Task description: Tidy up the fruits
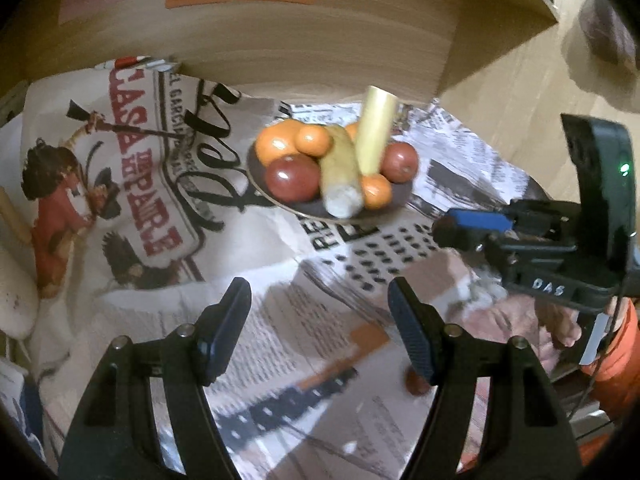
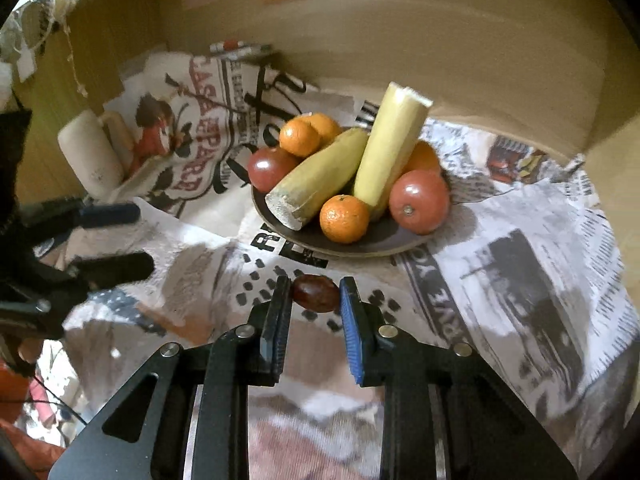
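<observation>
Plate (image 2: pixel 384 240) largely hidden under fruit; left view motion-blurred; right tongs (image 2: pixel 315 300) contact on date (image 2: pixel 315 298) unclear.
</observation>
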Tool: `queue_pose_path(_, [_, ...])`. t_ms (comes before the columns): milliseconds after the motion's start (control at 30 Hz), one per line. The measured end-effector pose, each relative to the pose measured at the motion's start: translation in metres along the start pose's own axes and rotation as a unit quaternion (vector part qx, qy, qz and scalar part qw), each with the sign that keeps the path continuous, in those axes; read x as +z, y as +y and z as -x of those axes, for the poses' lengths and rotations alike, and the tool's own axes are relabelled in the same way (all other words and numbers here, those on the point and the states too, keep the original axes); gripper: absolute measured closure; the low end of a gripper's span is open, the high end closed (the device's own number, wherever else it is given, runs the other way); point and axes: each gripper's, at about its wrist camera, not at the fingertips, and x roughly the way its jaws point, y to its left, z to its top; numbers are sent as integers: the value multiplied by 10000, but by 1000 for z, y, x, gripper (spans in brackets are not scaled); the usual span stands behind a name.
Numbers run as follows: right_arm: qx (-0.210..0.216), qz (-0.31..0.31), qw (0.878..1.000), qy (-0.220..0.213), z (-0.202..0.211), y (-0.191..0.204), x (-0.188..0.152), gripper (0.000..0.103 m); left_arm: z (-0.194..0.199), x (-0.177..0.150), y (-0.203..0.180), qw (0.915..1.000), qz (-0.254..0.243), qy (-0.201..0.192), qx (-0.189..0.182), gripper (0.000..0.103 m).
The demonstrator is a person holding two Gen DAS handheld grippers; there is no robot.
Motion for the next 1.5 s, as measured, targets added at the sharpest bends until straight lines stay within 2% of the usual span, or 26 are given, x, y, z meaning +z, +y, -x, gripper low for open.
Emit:
queue_pose_path(133, [-36, -66, 9999, -122, 18, 3, -12, 81, 3, -15, -15, 9997, -52, 139, -211, 32])
queue_pose_path(300, [-65, -192, 9996, -206, 34, 1, -28, 80, 6, -37, -39, 9988, -289, 260, -301, 35])
queue_pose_path(367, [-68, -224, 9995, -224, 37, 1, -32, 80, 4, -45, -47, 9982, -379, 328, -343, 44])
queue_pose_path(433, [-77, -243, 9994, -236, 40, 1, -35, 80, 0, -51, -51, 9974, -431, 432, -380, 58])
queue_pose_path(567, [-83, -250, 9993, -257, 43, 0, -38, 80, -12, -56, -51, 9972, -405, 523, -358, 70])
queue_pose_path(633, [-82, -253, 9993, -261, 43, 0, -38, 80, -13, -55, -49, 9972, -357, 508, -411, 84])
queue_pose_path(667, [-85, -255, 9993, -259, 42, 0, -38, 80, -12, -55, -47, 9971, -329, 517, -446, 86])
queue_pose_path(933, [-40, -314, 9993, -219, 32, -8, -26, 80, -10, -42, -38, 9978, -267, 446, -404, 86])
queue_pose_path(1267, [14, -197, 9994, -291, 14, -19, 9, 80, -4, 20, -11, 9998, -118, -32, -180, 86])
queue_pose_path(1500, [1, -105, 9995, -310, -3, -29, 35, 80, -17, 60, -6, 9995, -87, -213, -210, 86])
